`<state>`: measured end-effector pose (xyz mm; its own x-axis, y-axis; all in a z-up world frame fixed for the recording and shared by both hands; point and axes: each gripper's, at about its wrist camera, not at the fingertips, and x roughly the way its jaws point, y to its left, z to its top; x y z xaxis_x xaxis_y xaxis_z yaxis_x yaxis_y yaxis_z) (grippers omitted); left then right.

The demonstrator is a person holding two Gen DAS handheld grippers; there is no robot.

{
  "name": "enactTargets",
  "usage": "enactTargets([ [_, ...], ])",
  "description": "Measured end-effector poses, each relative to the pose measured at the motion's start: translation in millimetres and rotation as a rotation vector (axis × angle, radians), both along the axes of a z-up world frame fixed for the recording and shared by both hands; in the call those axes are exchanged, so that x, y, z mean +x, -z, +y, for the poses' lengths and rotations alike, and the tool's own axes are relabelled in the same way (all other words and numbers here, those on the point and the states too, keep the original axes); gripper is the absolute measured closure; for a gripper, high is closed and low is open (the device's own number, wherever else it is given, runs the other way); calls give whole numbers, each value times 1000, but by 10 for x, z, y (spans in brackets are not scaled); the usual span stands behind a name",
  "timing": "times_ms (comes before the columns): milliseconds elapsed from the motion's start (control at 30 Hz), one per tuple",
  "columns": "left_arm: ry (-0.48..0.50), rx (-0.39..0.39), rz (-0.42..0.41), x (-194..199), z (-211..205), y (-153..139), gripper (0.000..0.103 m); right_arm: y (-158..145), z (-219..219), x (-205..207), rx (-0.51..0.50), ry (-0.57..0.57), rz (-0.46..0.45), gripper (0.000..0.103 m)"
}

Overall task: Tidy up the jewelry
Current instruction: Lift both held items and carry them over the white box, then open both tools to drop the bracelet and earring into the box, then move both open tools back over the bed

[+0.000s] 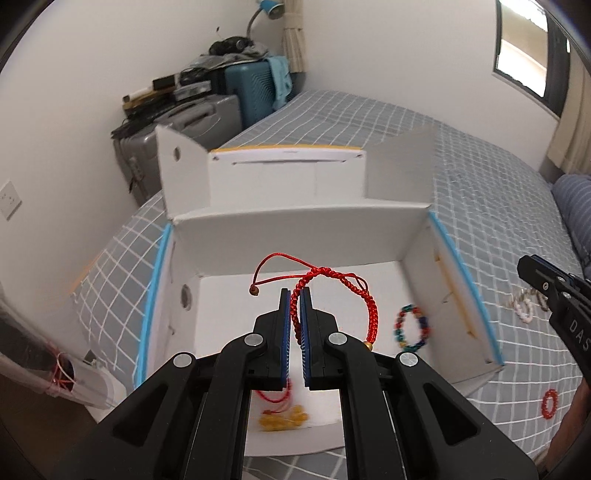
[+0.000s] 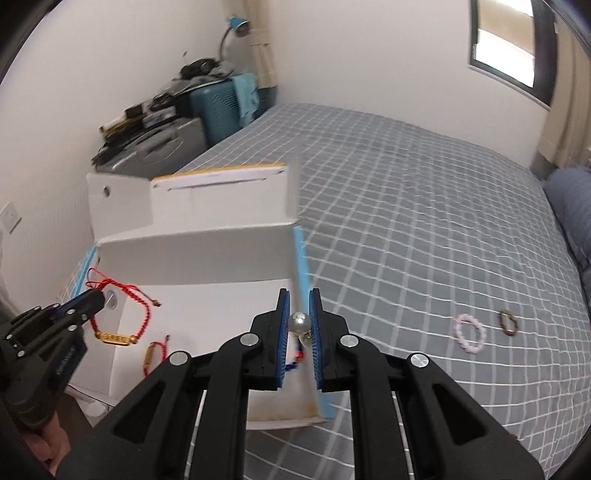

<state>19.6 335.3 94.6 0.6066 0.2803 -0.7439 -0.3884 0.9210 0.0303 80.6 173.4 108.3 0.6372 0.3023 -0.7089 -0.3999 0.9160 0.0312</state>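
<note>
Left claw (image 1: 294, 295) pinches a red bracelet (image 1: 334, 295) — right claw (image 2: 299, 295) a silver bead (image 2: 299, 322) — over the grey checked bedspread (image 2: 424, 206).

grey checked bed cover (image 2: 406, 184), suitcases (image 1: 207, 110) w/ clutter by wall, blue lamp (image 1: 269, 8), window (image 2: 506, 48).

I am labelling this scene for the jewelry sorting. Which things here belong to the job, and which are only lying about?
For the job:
- red cord bracelet in the left tongs
- silver bead piece in the right tongs
- white box
- colourful bead bracelet
- pink bracelet
- brown ring

Lying about:
- suitcases
- lamp
- curtain
</note>
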Motion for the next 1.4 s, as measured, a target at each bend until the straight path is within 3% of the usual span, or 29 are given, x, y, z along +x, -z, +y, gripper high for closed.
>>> enactTargets([
  [200, -28, -27, 42, -22, 203, 305, 99, 320, 380, -23, -38, -54, 49, 93],
  [433, -45, -38, 77, -7, 307, 509, 99, 664, 526, 58, -75, -60, 116, 93],
  [833, -57, -48, 105, 57, 337, 607, 95, 778, 570, 104, -101, -58, 144, 93],
  [933, -59, -50, 101, 43, 340, 587, 84, 777, 549, 114, -97, -49, 159, 92],
  [1000, -63, -46, 90, 17, 338, 559, 63, 758, 557, 107, -100, -49, 150, 91],
  [1067, -70, -30, 79, -8, 326, 520, 55, 727, 546, 94, -99, -49, 146, 82],
  [1133, -74, -24, 67, -35, 315, 463, 51, 673, 517, 64, -85, -52, 134, 66],
  [1167, -75, -25, 63, -42, 312, 444, 47, 642, 502, 49, -80, -51, 125, 63],
  [1267, -79, 2, 36, -66, 264, 333, 28, 518, 417, 19, -77, -39, 88, 40],
  [1300, -77, 6, 29, -63, 245, 309, 26, 478, 383, 16, -75, -27, 75, 31],
  [1400, -69, 6, 13, -38, 170, 219, 20, 330, 172, 34, -57, 19, 36, 21],
])
